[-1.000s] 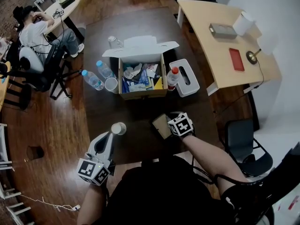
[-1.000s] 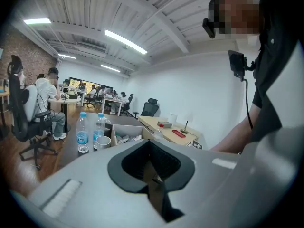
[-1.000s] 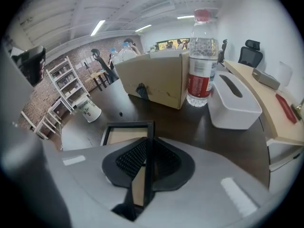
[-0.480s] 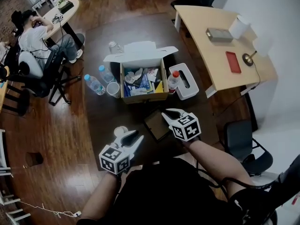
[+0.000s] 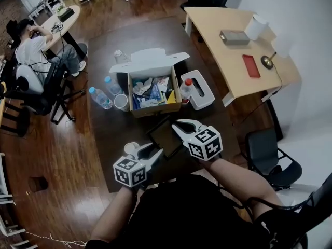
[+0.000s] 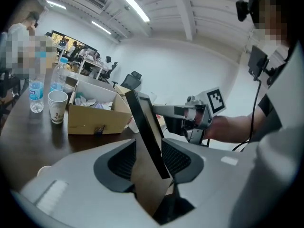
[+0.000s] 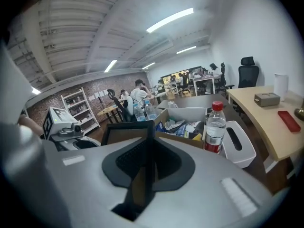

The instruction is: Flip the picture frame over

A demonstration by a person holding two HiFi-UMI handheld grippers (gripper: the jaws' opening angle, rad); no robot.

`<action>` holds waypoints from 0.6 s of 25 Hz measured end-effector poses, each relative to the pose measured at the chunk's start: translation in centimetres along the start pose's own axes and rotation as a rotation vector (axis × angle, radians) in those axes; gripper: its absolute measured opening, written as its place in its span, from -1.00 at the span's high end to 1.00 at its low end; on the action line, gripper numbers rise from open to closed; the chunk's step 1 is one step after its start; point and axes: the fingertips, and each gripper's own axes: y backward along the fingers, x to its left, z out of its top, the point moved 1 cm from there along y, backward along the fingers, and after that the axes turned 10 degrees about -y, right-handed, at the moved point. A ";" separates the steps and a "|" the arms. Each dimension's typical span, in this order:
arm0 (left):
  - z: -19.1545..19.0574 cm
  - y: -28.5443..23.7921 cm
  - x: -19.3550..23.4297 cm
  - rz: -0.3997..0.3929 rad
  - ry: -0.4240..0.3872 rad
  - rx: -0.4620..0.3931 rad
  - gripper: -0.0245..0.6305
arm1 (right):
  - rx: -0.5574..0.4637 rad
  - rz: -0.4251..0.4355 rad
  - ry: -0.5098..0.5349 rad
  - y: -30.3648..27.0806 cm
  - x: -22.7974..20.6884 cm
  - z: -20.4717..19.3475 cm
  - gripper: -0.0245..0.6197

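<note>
Picture frame [image 5: 165, 137]: flat rectangle, dark rim, brown board back; lifted higher than a second ago.
Right gripper [image 5: 180, 124]: clamps its edge.
Left gripper [image 5: 154, 152]: jaws just opened, frame between them.

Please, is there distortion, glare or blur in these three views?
Head view: sharp, edges bend slightly, glossy reflections on the wooden floor. Left gripper view: strong fisheye, dark corners, the near picture frame looks soft. Right gripper view: same fisheye, bright ceiling lamps.

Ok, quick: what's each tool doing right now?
Left tool: open, jaws just opened; the frame stands between them, ungripped.
Right tool: closed on the frame.
</note>
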 end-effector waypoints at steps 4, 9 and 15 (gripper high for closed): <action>0.7 0.1 -0.6 -0.019 0.009 -0.025 0.42 | -0.026 0.022 0.000 0.3 1.4 0.5 0.78; 1.3 1.2 -0.5 -0.004 0.016 -0.042 0.67 | -0.048 0.045 0.013 0.6 2.8 0.9 0.78; 2.2 2.8 -0.5 -0.054 0.023 -0.105 0.73 | -0.097 0.166 -0.022 1.4 3.8 1.1 0.77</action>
